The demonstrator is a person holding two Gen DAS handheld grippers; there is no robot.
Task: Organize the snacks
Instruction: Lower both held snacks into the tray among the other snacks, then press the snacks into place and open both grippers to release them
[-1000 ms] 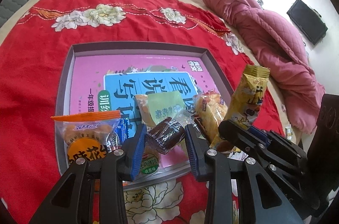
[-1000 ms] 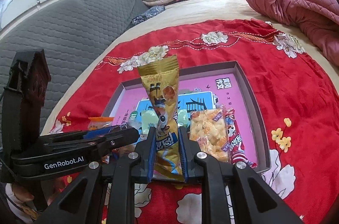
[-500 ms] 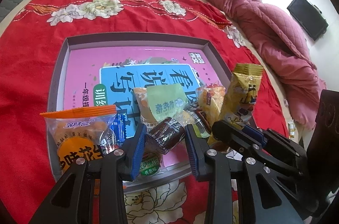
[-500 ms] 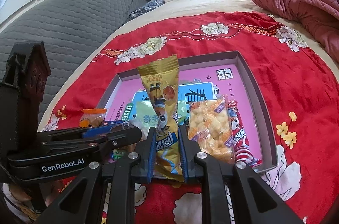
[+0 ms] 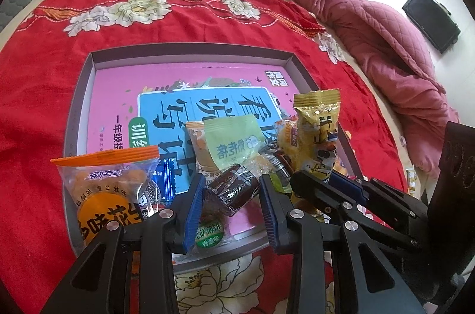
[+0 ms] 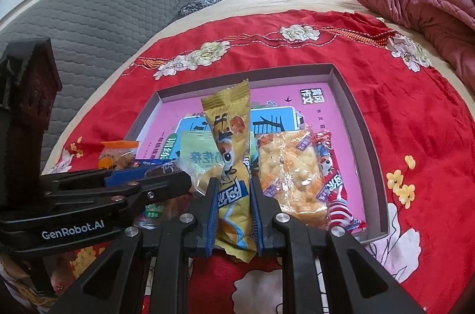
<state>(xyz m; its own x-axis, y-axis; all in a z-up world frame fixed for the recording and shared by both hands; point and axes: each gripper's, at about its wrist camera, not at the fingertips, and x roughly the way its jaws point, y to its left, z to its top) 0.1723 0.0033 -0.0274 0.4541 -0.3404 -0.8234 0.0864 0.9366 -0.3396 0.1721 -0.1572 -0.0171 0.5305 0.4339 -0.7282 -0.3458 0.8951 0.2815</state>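
Snacks lie crowded at the near end of a shallow grey tray on a red flowered cloth, with a pink book covering the tray floor. The left gripper is clamped on a small dark brown wrapped snack, held above the tray's near edge; the snack's far end shows, while its near end is hidden between the blue pads. Below it a round green label peeks out, most of that packet covered by the gripper. At the left stands an orange-topped bag, its bottom cut off behind the gripper's black frame. Behind the brown snack a pale green packet overlaps an orange one whose print is too blurred to read.

The right gripper is pressed tight on a tall yellow packet, standing upright with its top seal above the tray and its lower tail hanging out below the pads. In the left view this packet blocks the snacks behind it. Just right of it in the right view lie a clear bag of puffs and a red-and-white packet, the latter partly under the bag, inside the tray's near right corner. The left gripper crosses the lower left of that view and hides the tray's near left corner. Beyond the cloth, a pink quilt runs out of frame.
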